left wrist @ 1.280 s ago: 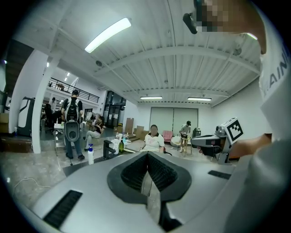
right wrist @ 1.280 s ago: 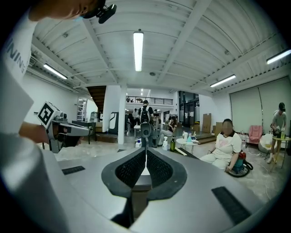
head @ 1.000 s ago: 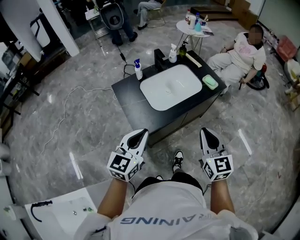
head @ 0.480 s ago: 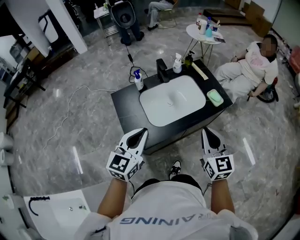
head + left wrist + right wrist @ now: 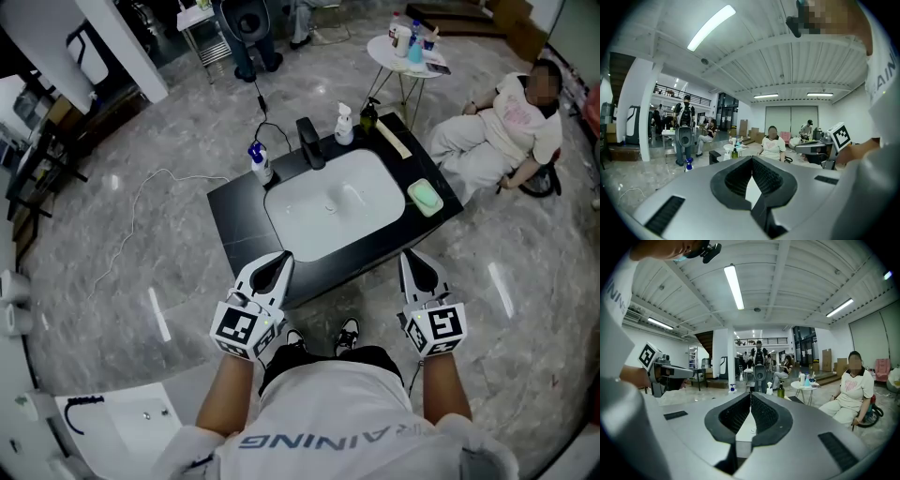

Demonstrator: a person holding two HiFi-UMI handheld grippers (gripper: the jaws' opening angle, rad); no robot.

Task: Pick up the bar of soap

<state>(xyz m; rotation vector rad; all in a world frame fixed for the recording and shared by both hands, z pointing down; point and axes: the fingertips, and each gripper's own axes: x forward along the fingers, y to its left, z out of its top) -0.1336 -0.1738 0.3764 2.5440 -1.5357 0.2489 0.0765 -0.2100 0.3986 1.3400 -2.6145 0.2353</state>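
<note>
The green bar of soap [image 5: 425,196] lies on the black worktop [image 5: 234,220] just right of the white basin [image 5: 333,206]. Before the basin, left claw [image 5: 277,266] and right claw [image 5: 416,266] hover closed, empty.

left white-and-black two-jaw gripper [image 5: 278,262]: jaws together, nothing between, pointing forward, tipped slightly down | right white-and-black two-jaw gripper [image 5: 415,260]: jaws together, nothing between, same pose | left forearm [image 5: 229,401], right forearm [image 5: 441,394]: bare, stretched forward, parallel, grippers well apart
</note>
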